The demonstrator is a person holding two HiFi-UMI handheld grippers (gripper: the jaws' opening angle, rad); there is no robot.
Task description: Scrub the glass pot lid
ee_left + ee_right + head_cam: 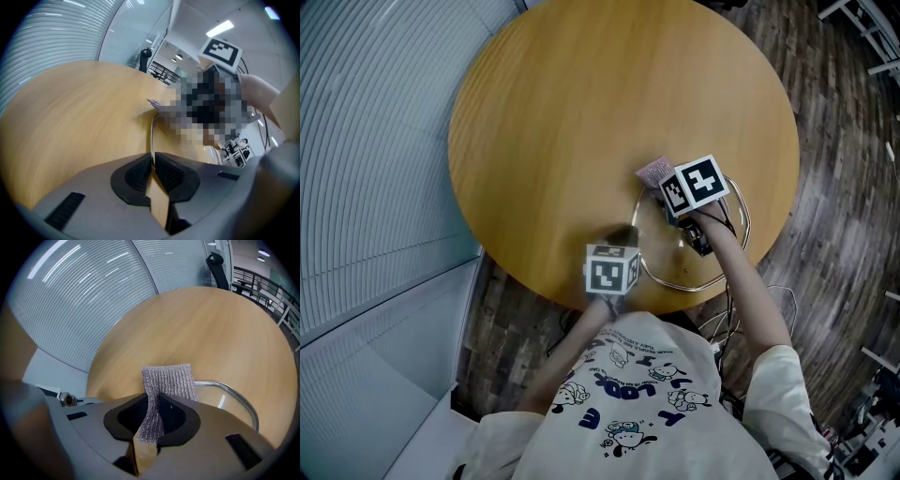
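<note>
Here, a round wooden worktop carries the glass pot lid near its edge closest to the person. The left tongs are clamped on the lid's metal rim, and the right tongs, over the lid, pinch a silvery ribbed scrubbing cloth.

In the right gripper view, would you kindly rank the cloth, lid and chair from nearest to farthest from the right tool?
1. Cloth, pinched in the tool.
2. Lid, just beyond, at right.
3. Chair, far past the table, upper right.
</note>
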